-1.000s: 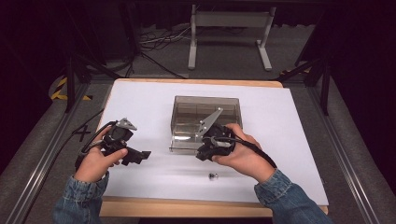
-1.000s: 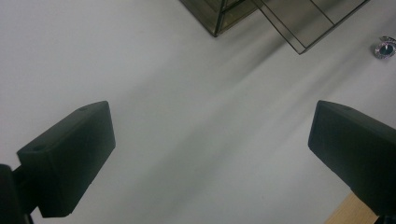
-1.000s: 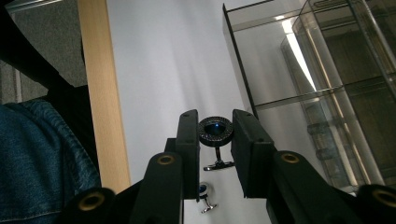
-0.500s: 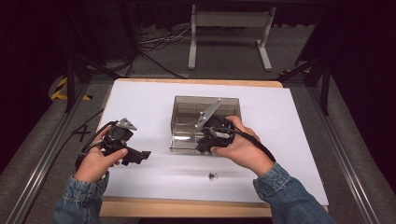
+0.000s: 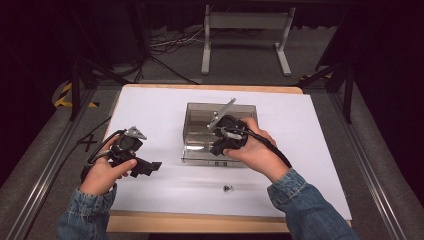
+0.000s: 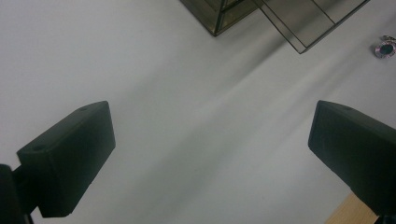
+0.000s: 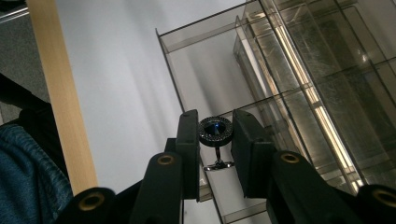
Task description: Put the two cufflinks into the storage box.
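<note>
Since a moment ago my right hand-held gripper (image 5: pixel 218 141) has travelled from the near edge of the clear organizer box (image 5: pixel 200 111) further in over it, while my left hand-held gripper (image 5: pixel 142 167) has kept its place over the white worktop (image 5: pixel 150 107), jaws spread wide with nothing between them.

From the right gripper view, my right hand-held gripper (image 7: pixel 214 140) is clenched on a cufflink (image 7: pixel 215 131): its round blue face with the dark studded rim sits pinched between the two pads, the post and toggle hanging below. It hovers above the box's pulled-out clear drawer (image 7: pixel 196 60).

To do this step well, I judge I should keep the squeeze steady, since the grip is on a narrow rim and the piece could twist out. I want to lower the cufflink until it is inside the drawer walls and close to the floor before letting go, so it neither bounces nor lands on a wall. A second cufflink (image 5: pixel 228 188) lies on the worktop near its front edge, well apart from the box; I take it to be next.
</note>
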A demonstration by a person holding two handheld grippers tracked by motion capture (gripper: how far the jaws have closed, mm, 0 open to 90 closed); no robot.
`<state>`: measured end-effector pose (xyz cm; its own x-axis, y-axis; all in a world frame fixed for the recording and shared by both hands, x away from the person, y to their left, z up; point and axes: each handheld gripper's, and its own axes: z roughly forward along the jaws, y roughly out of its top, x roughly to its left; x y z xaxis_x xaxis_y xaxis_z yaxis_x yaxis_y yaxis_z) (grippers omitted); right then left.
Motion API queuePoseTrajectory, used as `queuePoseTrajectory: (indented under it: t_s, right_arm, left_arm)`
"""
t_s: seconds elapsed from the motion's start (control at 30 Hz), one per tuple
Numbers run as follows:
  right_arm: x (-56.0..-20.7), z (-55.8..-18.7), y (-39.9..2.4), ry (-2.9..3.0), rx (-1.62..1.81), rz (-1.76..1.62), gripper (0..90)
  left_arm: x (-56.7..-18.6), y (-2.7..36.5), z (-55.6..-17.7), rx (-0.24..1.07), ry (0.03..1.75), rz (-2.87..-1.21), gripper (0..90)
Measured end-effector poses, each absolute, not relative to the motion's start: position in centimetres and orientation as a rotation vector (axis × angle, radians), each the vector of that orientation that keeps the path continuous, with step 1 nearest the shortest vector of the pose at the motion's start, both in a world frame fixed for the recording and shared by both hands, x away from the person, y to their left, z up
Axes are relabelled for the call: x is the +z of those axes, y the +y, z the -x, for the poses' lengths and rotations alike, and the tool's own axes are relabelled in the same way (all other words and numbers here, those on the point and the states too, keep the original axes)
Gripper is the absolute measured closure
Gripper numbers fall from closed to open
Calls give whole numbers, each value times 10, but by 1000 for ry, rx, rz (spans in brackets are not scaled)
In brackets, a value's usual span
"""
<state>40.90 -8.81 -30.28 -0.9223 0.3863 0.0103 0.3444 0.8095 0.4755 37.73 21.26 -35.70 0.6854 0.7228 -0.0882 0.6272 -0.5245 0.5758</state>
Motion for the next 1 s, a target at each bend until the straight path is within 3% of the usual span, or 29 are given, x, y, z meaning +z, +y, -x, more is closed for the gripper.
queuePoseTrajectory:
  t_s: [1.0]
  right_arm:
    - [-327,-430,-80,2955,560,-722,734]
  left_arm:
    - [-357,214,-378,217,1033,-2313,15]
